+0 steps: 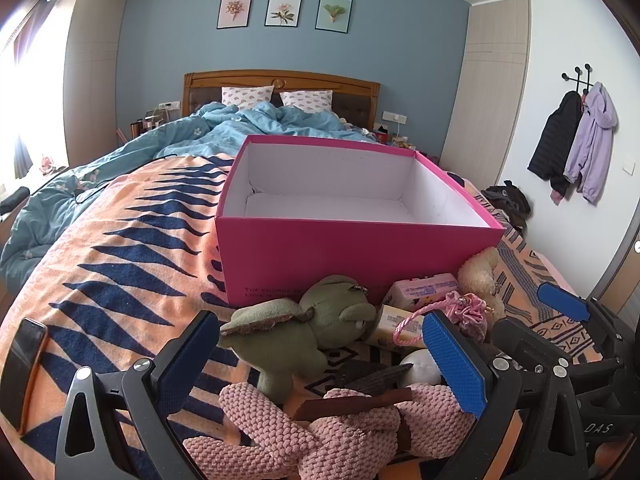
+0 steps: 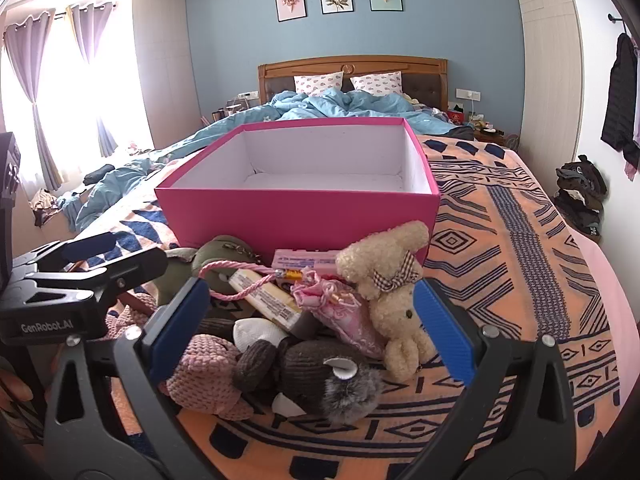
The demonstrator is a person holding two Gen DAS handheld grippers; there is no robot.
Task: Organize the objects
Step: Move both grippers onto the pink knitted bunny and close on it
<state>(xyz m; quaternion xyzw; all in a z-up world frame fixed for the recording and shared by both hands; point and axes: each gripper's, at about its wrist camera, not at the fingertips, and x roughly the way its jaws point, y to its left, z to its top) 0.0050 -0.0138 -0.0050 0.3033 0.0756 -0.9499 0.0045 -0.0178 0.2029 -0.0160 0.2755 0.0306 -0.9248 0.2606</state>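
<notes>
pink box sits open-topped on the blanket, interior white and empty; nothing sorted into it yet. its open mouth faces up with the near wall toward the pile, likely so items can be lifted over that wall and dropped in.

pile lies on the blanket just in front of the box's near wall: green plush touching the wall, cream bear leaning against the box corner, pink pouch with its cord draped over a yellow pack, pink pack behind that. nearer the cameras, pink knit toy and brown plush.

left gripper: jaws spread wide, nothing between the pads pressed; hangs tilted down over the knit toy and green plush. right gripper: jaws equally wide, holding nothing, framing the pouch, bear and brown plush.

judgement: both are staged for a first pick. pile is tangled, so the cord may drag a neighbour along.

phone lies apart at the blanket's left edge.
</notes>
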